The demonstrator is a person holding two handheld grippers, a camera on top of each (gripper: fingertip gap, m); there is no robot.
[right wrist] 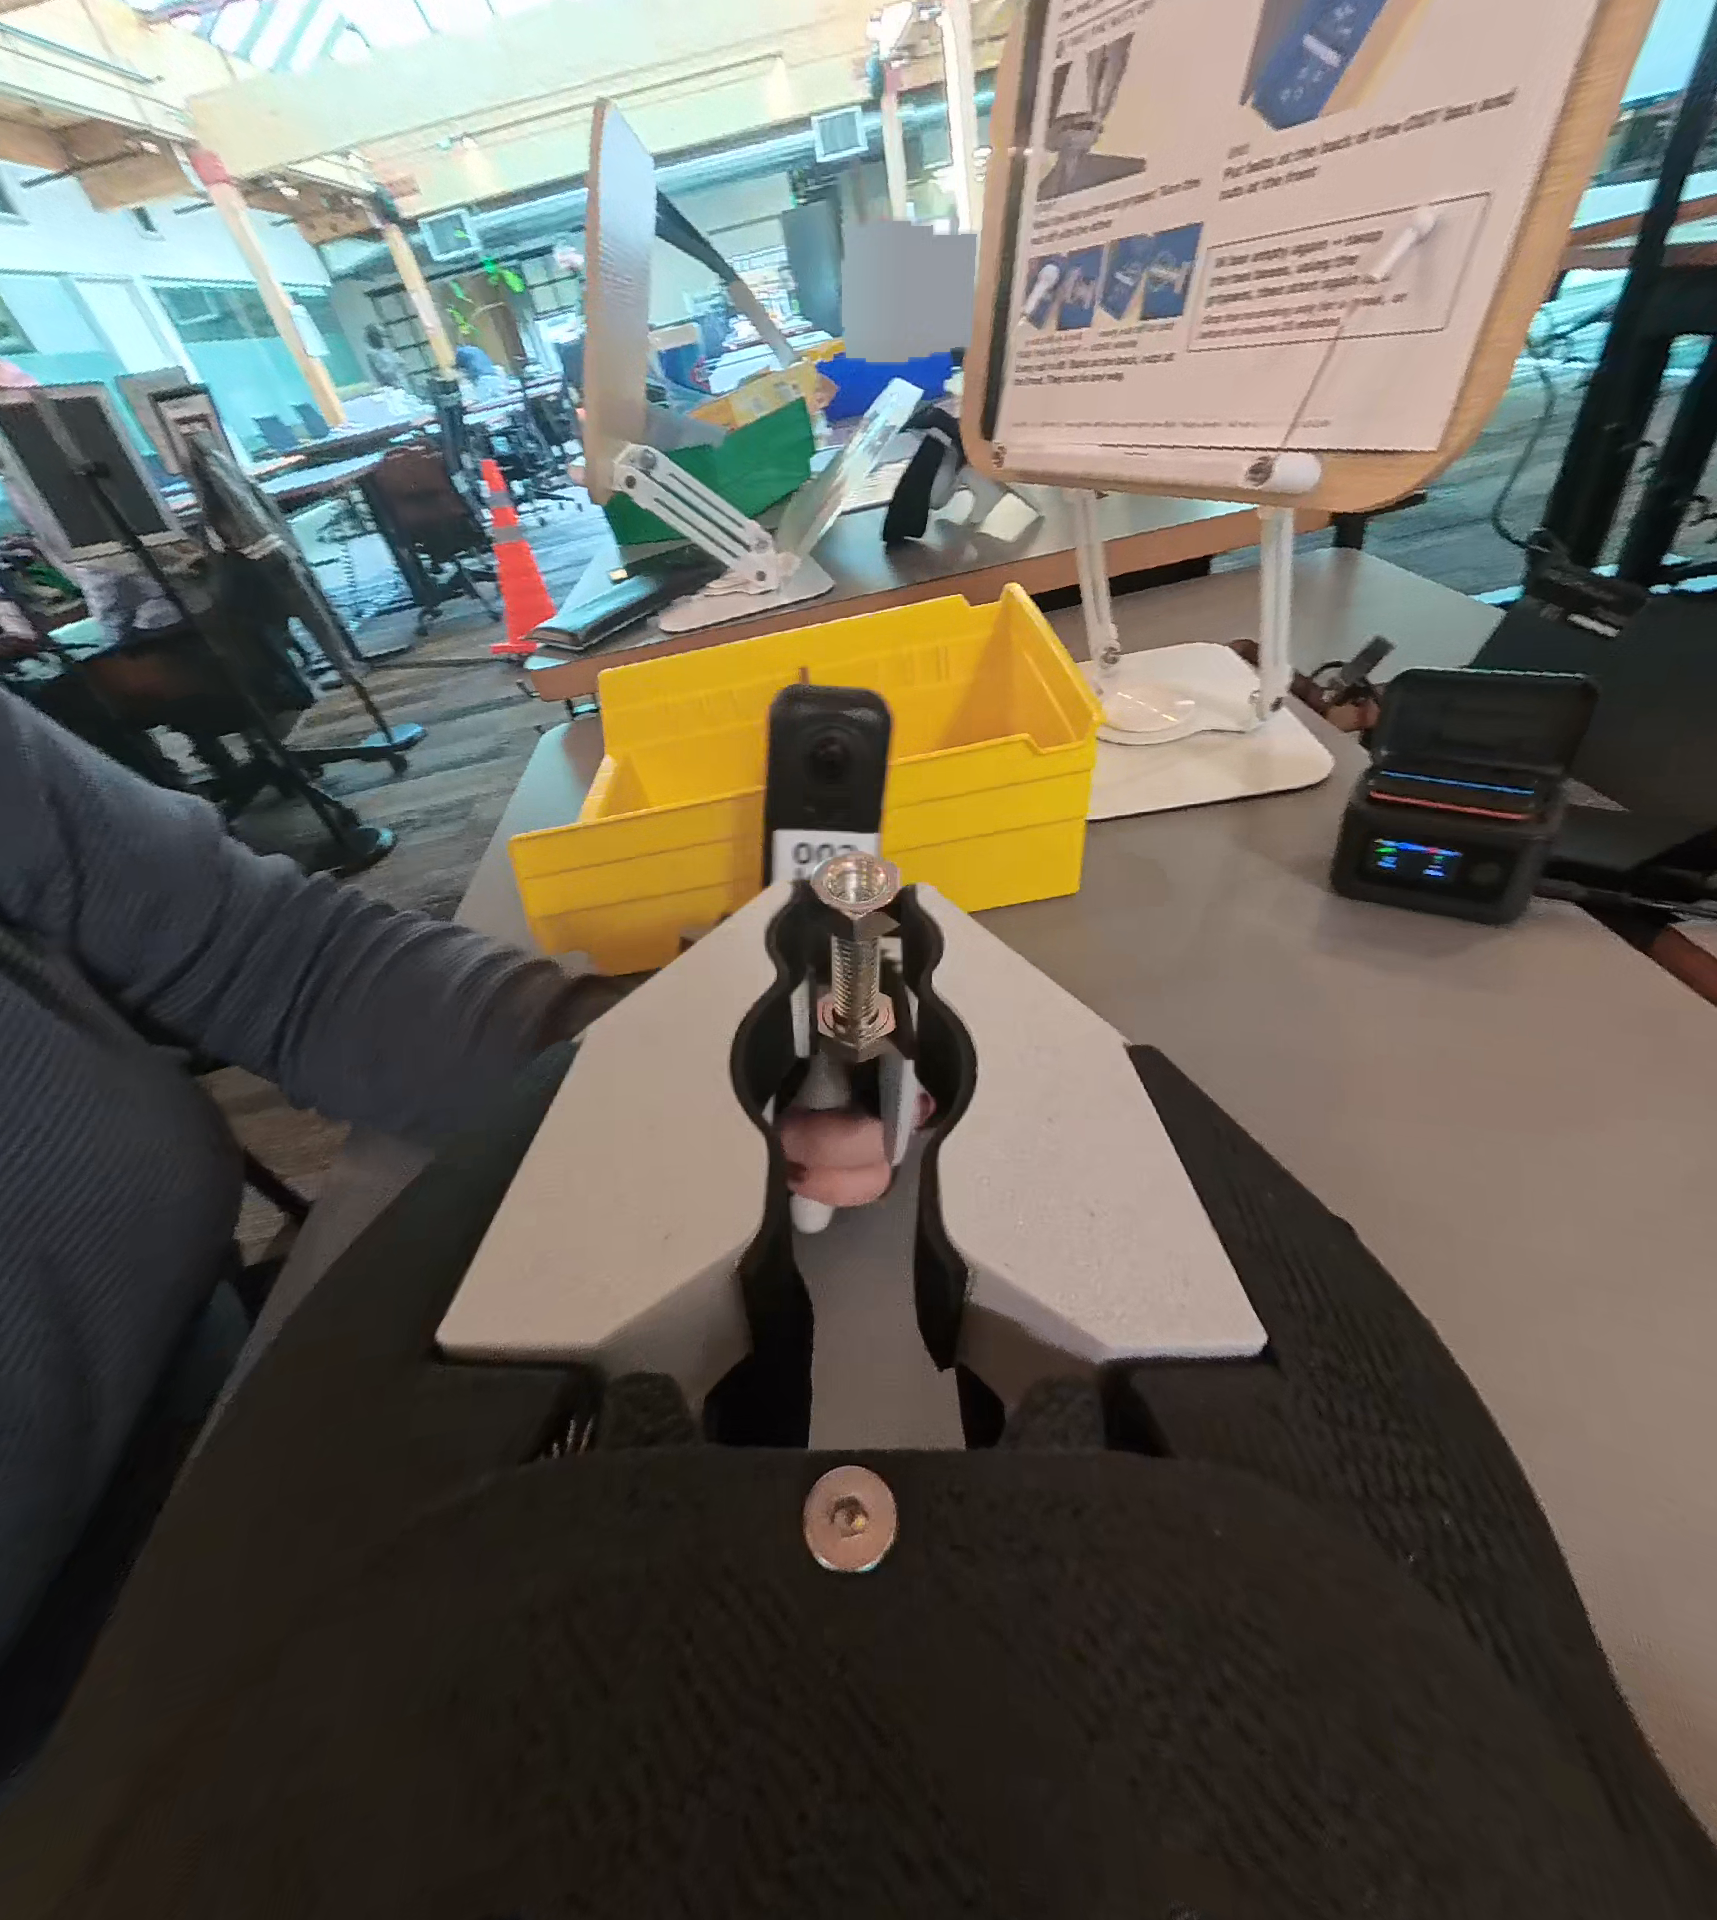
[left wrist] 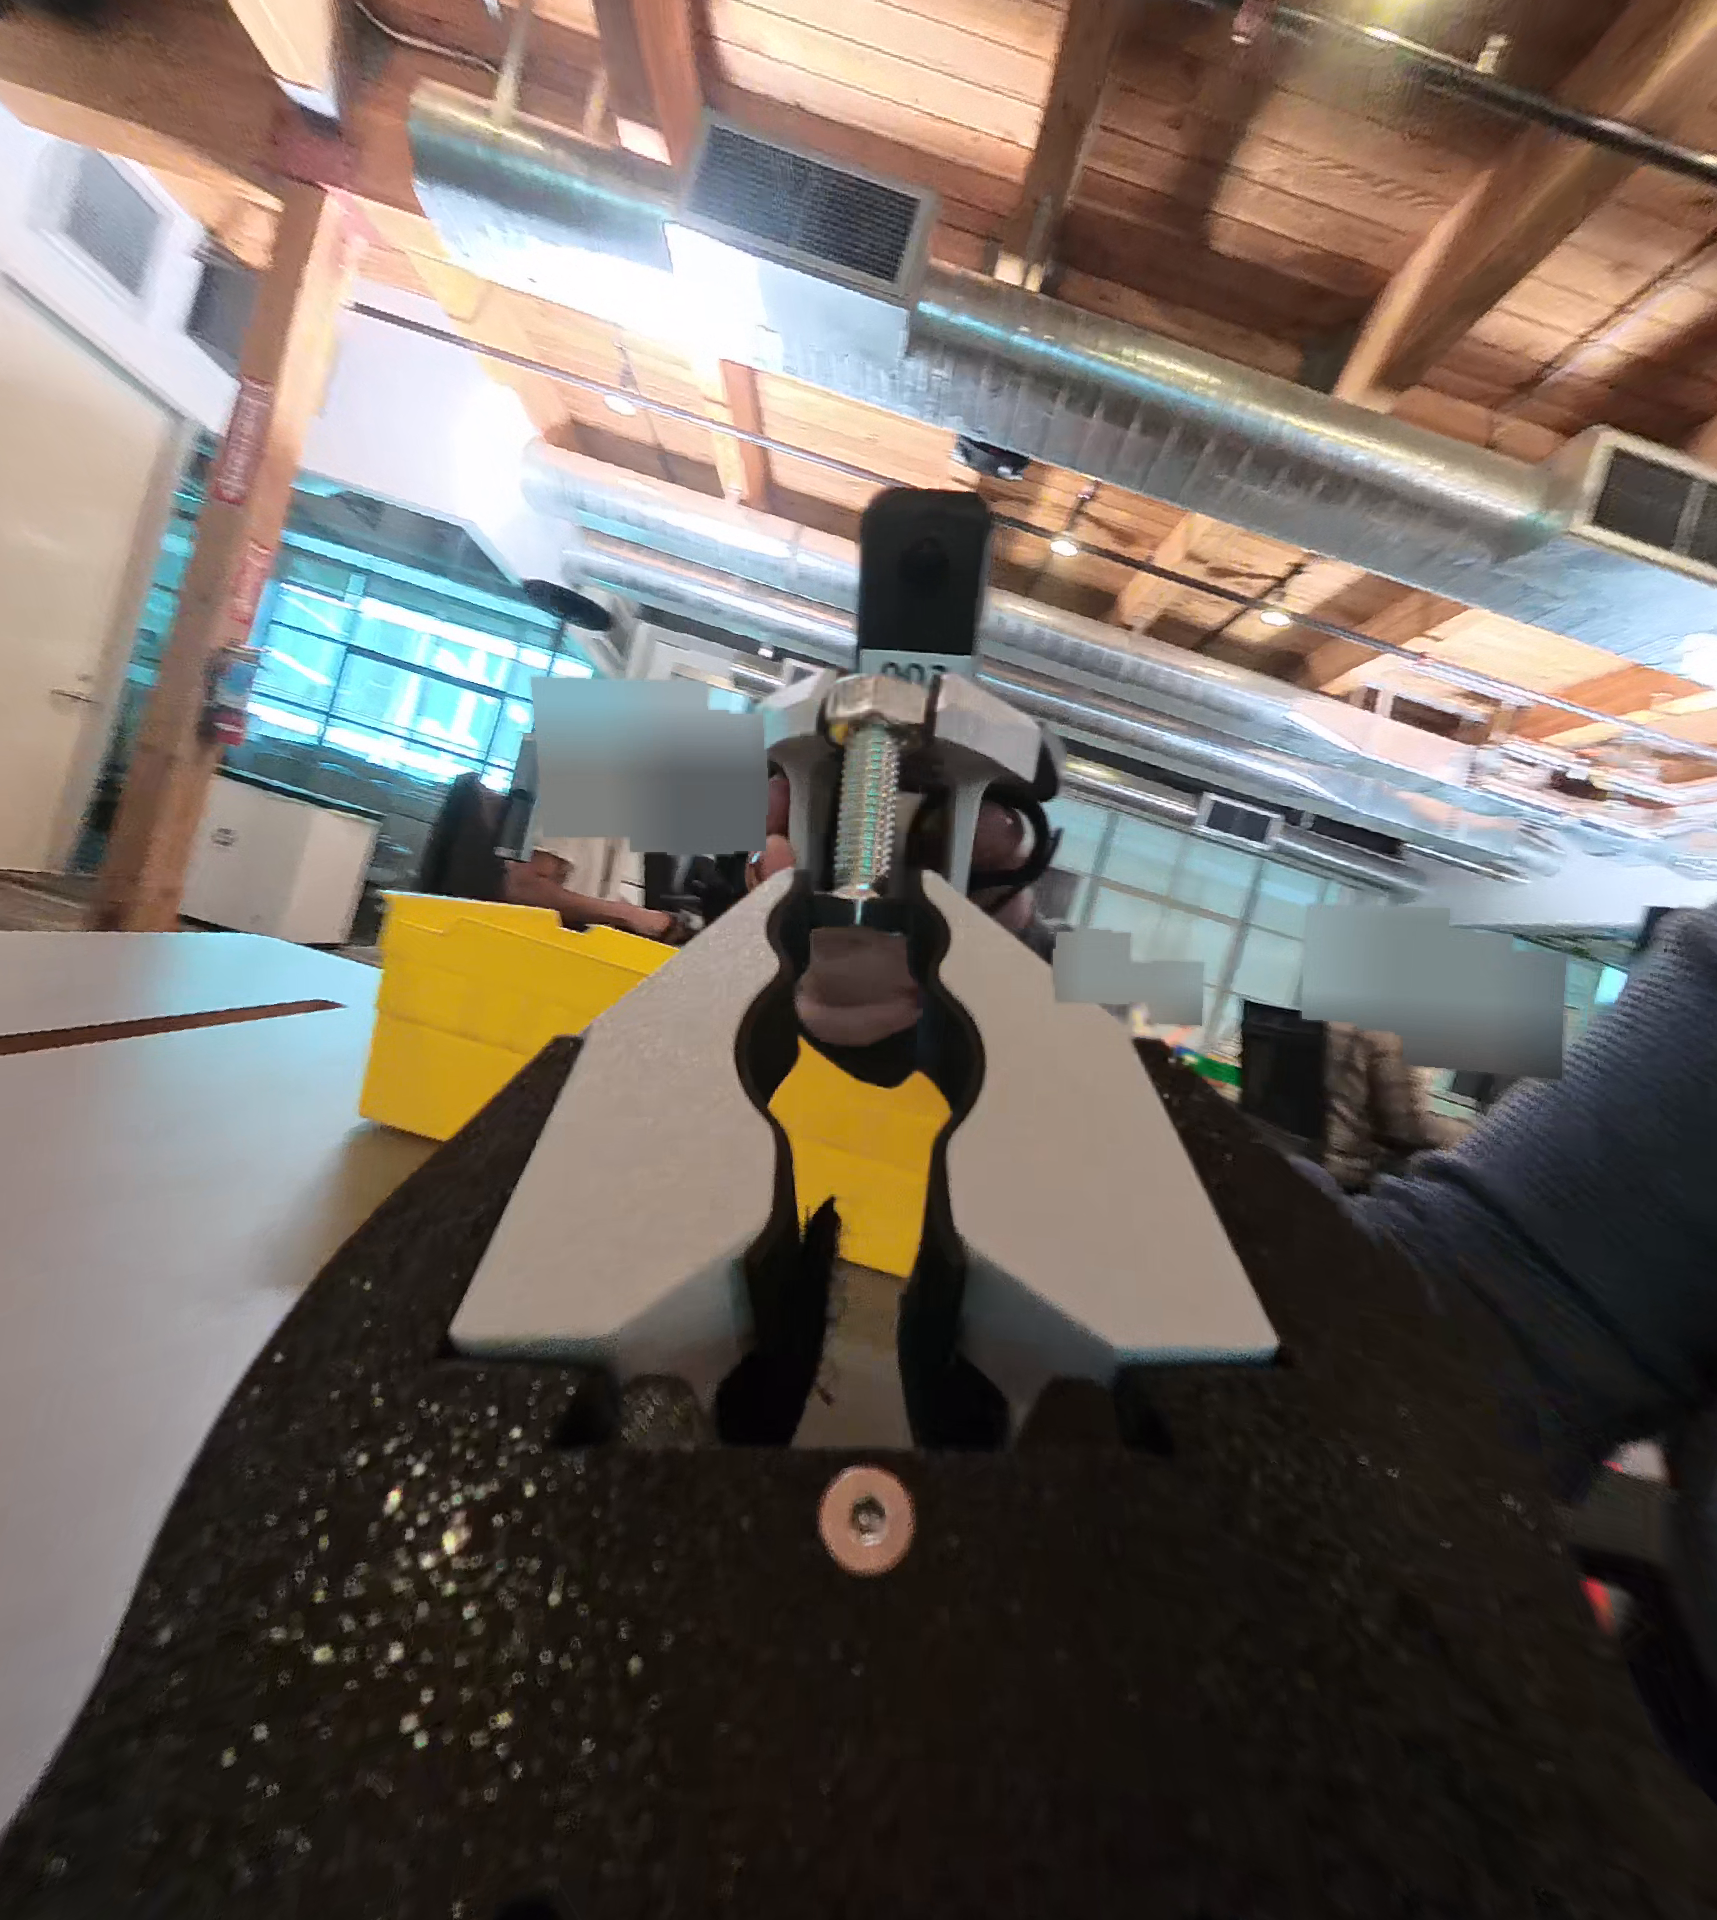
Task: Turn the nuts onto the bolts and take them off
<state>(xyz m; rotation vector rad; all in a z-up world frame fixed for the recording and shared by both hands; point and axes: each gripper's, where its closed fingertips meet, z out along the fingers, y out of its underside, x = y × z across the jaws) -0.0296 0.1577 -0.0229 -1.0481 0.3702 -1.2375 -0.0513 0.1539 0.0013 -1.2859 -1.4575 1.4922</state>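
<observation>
The left claw (left wrist: pixel 859 914) is closed on a hex nut (left wrist: pixel 859 912) at its tips, and the right claw (right wrist: pixel 854 1023) is closed on the head of the bolt (right wrist: pixel 855 982). The two claws face each other in the air above the counter (right wrist: pixel 1405 1143). The nut sits at the very tip of the threaded shaft, far from the bolt head, and most of the thread is bare between them.

Behind the claws stands a yellow bin (right wrist: pixel 989 769) near the far edge of the counter. A divider splits its inside. The part of the inside that the right wrist view shows looks empty, but the bottom is hidden by the front wall and I cannot tell what lies there.

To the right of the bin, only the right wrist view shows a small dark case (right wrist: pixel 1456 800) with its lid open and a lit screen on its front, and a wooden board (right wrist: pixel 1249 239) with a printed sheet on a white stand. A blue sleeve (right wrist: pixel 106 987) shows at its left side.

The left wrist view looks upward instead, and it shows wooden ceiling beams (left wrist: pixel 1145 208) and silver air ducts (left wrist: pixel 1197 384).
</observation>
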